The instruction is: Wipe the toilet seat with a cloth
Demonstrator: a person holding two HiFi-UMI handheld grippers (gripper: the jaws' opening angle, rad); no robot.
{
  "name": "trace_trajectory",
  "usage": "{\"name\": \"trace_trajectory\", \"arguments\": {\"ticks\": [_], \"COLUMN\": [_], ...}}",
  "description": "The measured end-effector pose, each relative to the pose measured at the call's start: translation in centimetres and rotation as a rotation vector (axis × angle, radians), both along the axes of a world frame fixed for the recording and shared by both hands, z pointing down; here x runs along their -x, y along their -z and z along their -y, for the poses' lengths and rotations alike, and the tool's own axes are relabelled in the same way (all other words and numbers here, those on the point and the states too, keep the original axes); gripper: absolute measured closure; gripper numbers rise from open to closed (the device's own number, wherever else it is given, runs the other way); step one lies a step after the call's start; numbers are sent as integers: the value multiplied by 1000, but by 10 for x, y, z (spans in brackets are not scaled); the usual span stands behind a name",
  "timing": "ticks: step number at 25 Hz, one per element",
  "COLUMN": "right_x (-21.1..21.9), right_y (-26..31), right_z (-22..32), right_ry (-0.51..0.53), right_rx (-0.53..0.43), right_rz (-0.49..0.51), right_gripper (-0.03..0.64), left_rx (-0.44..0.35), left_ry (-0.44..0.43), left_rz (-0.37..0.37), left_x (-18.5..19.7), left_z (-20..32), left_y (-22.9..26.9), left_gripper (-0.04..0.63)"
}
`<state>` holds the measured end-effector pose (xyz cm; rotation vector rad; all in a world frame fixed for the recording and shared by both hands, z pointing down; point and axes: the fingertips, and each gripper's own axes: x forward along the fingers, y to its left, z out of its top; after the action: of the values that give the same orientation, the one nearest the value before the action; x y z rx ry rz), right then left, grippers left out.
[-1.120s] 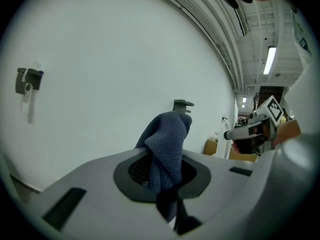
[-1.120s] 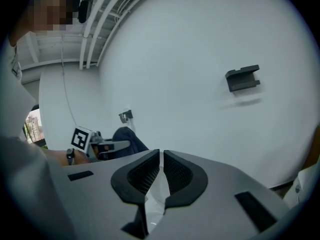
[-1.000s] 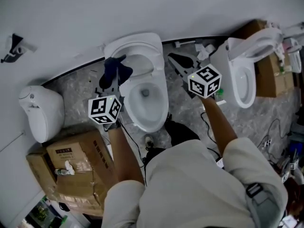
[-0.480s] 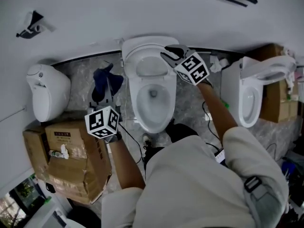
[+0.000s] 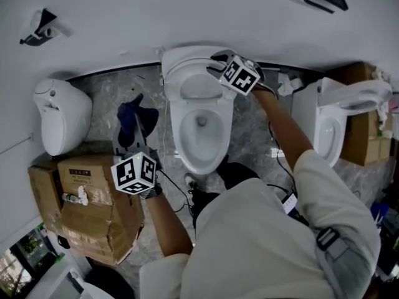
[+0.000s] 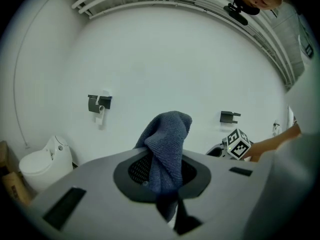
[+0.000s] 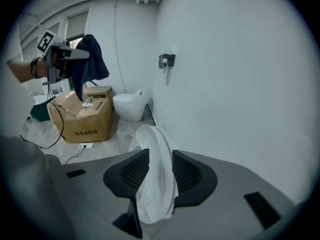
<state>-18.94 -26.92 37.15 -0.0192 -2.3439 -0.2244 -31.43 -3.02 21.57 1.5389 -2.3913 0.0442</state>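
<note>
My left gripper [image 5: 141,132] held the cloth [image 5: 129,118] left of the middle toilet [image 5: 201,143], beyond the cardboard box [image 5: 93,210]. My right gripper [image 5: 218,62], its jaws just opened wider, straddled the raised lid [image 5: 187,60] at that toilet's back, by the wall [image 5: 187,11]. A left toilet [image 5: 59,114] and a right toilet [image 5: 327,132] flanked it.

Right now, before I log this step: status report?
Left tool shut on blue cloth, off the toilet. Right tool jaws just opening, astride raised lid. Nothing in the way.
</note>
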Motion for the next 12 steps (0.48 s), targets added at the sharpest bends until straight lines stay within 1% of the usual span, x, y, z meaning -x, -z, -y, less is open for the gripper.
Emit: {"name": "trace_trajectory", "arguments": {"ticks": [2, 5, 12], "right_x": [2, 3, 7], "right_y": [-13, -24, -35], "right_z": [3, 6, 13], "right_ry": [14, 19, 1], "right_rx": [-18, -21, -40], "right_rz": [-42, -73, -98], "right_gripper": [457, 457, 457], "left_rx": [7, 20, 36], "left_ry": [2, 7, -13], "left_rz": [-1, -13, -36], "left_x": [-1, -6, -18], "left_z": [-2, -5, -15], "left_y": [-2, -8, -14], "left_gripper": [554, 554, 554]}}
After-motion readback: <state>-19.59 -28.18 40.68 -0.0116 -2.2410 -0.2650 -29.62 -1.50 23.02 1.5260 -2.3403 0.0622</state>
